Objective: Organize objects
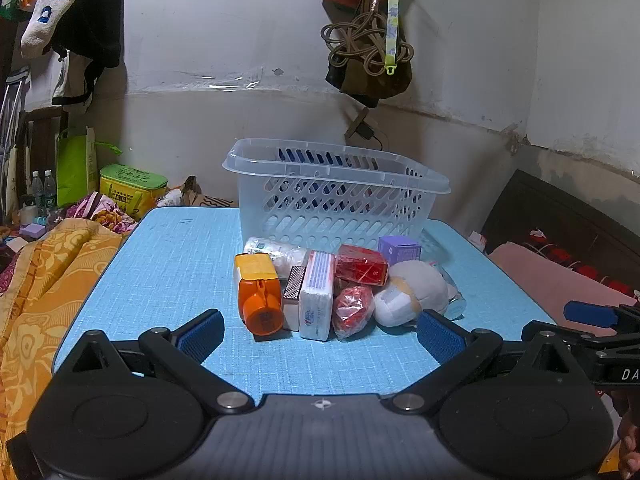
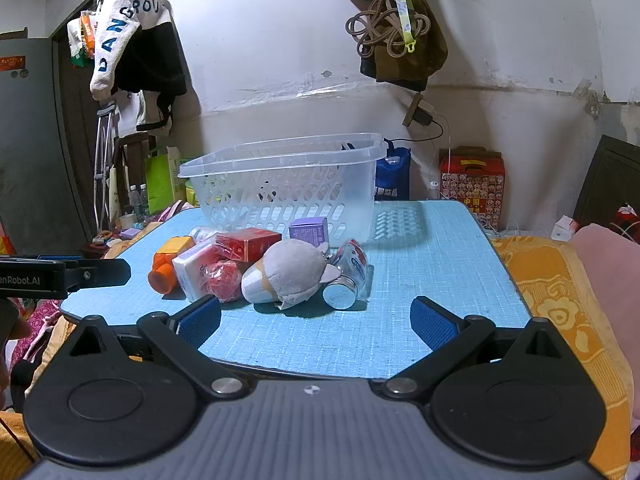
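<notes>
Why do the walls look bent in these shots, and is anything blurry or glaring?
Left wrist view: fisheye bending curves the wall stripe behind the basket; the items stay sharp, with a small glare streak on the wall. Right wrist view: the same curving at the edges; the basket casts a patterned shadow on the blue table; no obvious blur.

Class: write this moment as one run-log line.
left hand-held gripper: open, empty | right hand-held gripper: open, empty | items: piled before basket | stage: nothing grasped

I read blue letters "DANGROU" down the white sleeve (image 2: 120, 28) hanging on the far left wall. The left claw (image 2: 64, 274), seen at the left edge, bears "enRobot.AI". Package labels stay illegible to me.
</notes>
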Demonstrator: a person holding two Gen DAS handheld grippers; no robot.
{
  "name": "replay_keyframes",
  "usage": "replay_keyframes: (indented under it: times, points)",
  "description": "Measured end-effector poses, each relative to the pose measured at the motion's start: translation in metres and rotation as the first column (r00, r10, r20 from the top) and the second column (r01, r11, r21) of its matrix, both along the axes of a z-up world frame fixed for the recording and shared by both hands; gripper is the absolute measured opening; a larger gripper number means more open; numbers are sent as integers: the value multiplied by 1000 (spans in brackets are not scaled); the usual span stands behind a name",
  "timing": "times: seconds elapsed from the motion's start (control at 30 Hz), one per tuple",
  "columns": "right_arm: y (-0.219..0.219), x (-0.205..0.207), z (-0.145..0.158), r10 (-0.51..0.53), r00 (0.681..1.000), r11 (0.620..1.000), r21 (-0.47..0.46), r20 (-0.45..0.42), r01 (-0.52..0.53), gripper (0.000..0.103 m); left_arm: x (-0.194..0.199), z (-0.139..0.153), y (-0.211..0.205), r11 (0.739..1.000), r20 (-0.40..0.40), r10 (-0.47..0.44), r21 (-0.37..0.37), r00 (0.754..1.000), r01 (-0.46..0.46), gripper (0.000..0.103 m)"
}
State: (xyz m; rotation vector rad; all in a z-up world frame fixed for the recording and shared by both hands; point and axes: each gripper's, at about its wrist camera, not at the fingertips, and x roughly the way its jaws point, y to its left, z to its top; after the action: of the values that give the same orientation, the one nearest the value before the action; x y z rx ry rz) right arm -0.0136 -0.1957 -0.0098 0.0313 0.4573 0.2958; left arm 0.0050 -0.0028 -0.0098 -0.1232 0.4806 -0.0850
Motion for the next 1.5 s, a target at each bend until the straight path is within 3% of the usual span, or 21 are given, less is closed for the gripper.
replay_keyframes:
  times: [1.5]
  points:
    - [-7,-2,1,-2,1000,1000,13,0,2,103,-1,-1,3,999,-9,36,3,999,-36,103]
